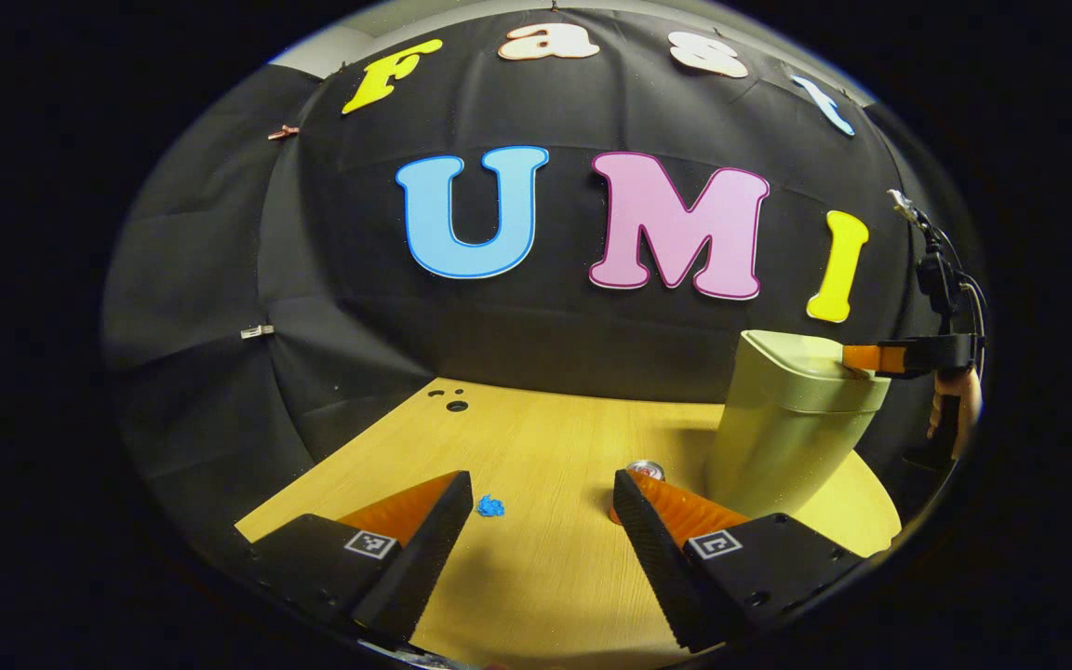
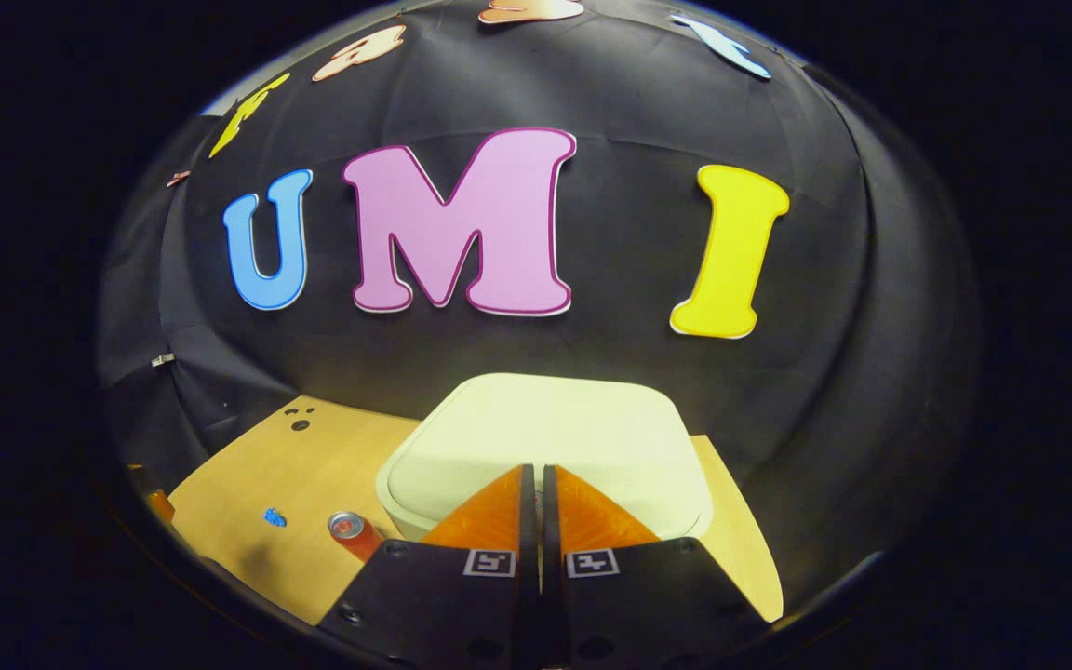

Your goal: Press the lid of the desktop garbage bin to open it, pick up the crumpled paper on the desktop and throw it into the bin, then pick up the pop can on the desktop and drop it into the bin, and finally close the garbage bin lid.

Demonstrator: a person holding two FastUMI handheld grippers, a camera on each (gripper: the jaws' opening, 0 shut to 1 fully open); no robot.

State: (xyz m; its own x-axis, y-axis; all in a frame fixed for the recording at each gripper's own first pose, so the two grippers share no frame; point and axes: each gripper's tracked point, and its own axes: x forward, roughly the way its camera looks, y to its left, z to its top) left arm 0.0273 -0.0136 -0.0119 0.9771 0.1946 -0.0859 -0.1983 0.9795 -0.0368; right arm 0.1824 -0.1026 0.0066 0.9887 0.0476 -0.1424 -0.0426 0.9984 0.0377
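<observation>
Nearest in the left gripper view, the left gripper hangs low over the desktop with its fingers spread wide and nothing between them. Just beyond lie the crumpled paper, a small blue wad, and the pop can, upright beside the foot of the garbage bin. Both items remain on the wood, so neither has been binned. In the right gripper view, the right gripper, fingers closed together and holding nothing, rests at the near edge of the lid, which lies flat and closed. Judged stage: the opening press, first step; everything else remains.
</observation>
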